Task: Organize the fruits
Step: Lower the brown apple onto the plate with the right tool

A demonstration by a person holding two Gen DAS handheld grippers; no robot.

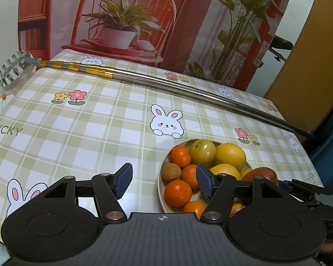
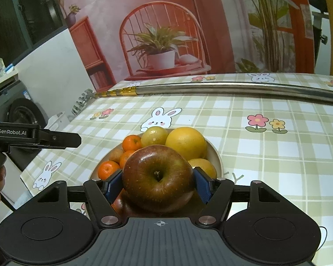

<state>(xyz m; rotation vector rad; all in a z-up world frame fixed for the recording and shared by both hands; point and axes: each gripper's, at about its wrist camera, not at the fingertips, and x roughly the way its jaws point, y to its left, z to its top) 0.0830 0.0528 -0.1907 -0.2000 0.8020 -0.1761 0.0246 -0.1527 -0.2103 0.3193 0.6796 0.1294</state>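
A cream plate (image 1: 161,173) (image 2: 217,155) on the checked tablecloth holds several tangerines (image 1: 178,192), a green-yellow plum (image 1: 202,151), yellow citrus (image 1: 230,156) (image 2: 187,143) and a small brown fruit (image 1: 171,172). My right gripper (image 2: 158,185) is shut on a large red apple (image 2: 157,180) (image 1: 263,175), stem side facing the camera, just above the plate's near side. A second red fruit (image 2: 118,206) lies under it. My left gripper (image 1: 164,182) stands open at the plate's left edge with nothing between its fingers; it shows at the left as a black bar (image 2: 44,138).
A long telescopic steel pole (image 1: 166,83) (image 2: 233,88) with a clawed fruit-picker head (image 1: 13,68) lies across the far side of the table. A printed backdrop (image 1: 144,22) stands behind. The table's left edge (image 2: 55,141) drops off toward a washing machine (image 2: 15,110).
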